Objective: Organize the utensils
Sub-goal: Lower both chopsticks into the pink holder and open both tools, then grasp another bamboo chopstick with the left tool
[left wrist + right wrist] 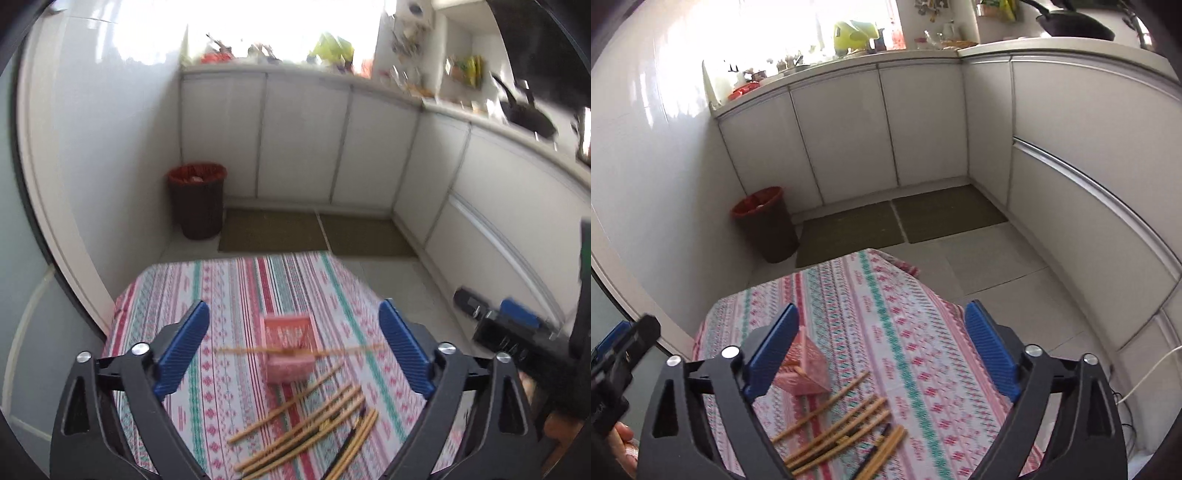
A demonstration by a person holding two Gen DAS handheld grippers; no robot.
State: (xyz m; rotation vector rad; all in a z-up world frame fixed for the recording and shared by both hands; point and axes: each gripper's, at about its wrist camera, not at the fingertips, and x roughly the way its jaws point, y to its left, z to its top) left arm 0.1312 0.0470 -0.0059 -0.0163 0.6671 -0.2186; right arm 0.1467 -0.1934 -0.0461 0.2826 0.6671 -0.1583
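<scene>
A pink slotted utensil holder (289, 346) stands on the striped tablecloth (236, 295); it also shows in the right wrist view (807, 369). A long chopstick (299, 350) lies across its top. Several wooden chopsticks (314, 424) lie loose in front of it, with a dark one among them; the pile also shows in the right wrist view (846, 428). My left gripper (293, 347) is open and empty above the holder. My right gripper (881, 349) is open and empty above the cloth, to the right of the holder.
A dark bin with a red liner (197, 201) stands on the floor by the wall. Two green mats (314, 232) lie before white cabinets (849, 129). The right gripper's body (517, 332) shows beyond the table's right edge. A black pan (1075, 24) sits on the counter.
</scene>
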